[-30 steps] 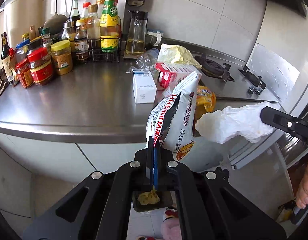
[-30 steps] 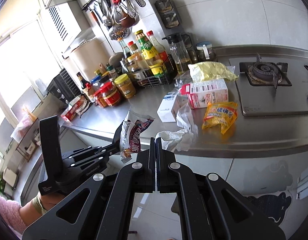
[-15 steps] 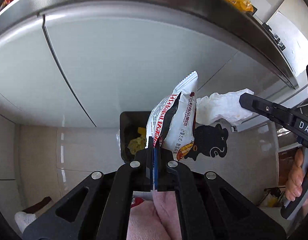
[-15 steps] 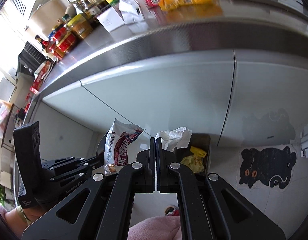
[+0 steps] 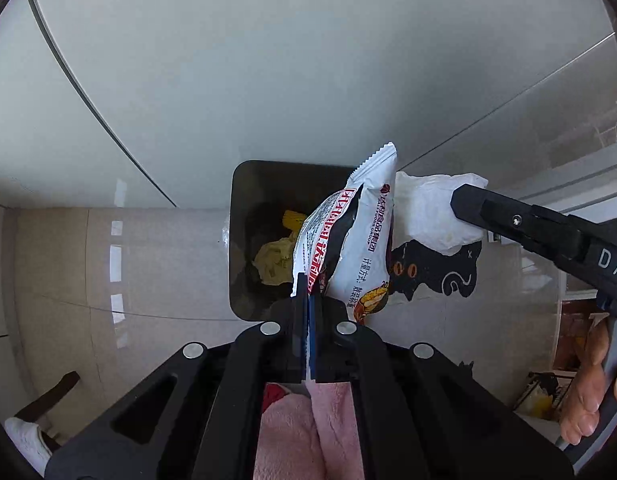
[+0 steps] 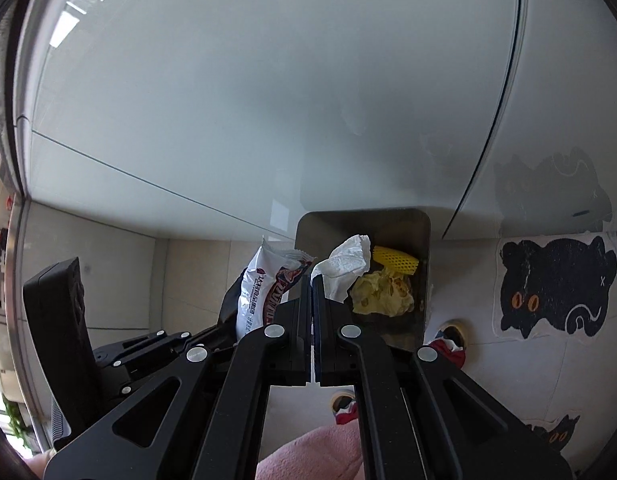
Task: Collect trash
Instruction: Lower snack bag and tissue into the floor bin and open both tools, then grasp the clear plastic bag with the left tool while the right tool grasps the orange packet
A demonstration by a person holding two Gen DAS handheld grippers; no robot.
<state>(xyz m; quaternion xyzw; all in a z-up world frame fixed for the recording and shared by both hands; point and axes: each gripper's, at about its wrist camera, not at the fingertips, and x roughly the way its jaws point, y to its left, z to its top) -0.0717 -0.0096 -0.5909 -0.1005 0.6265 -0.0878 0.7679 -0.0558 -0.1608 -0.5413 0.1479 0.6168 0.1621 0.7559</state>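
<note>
Left tongs (image 5: 308, 300): pinching the wrapper (image 5: 356, 248), over the bin's (image 5: 238, 240) right rim.
Right tongs (image 6: 311, 280): pinching the tissue (image 6: 344, 268), above the bin's left edge.
Bin: open, against the cabinet (image 6: 268, 100), floor (image 5: 168, 260) beside it.

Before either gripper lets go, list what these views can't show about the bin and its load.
- Trash bin floor, left wrist view: hidden by snack wrapper.
- Bin's near rim, right wrist view: covered by right gripper and crumpled tissue.
- Wrapper's print: too small to read.
</note>
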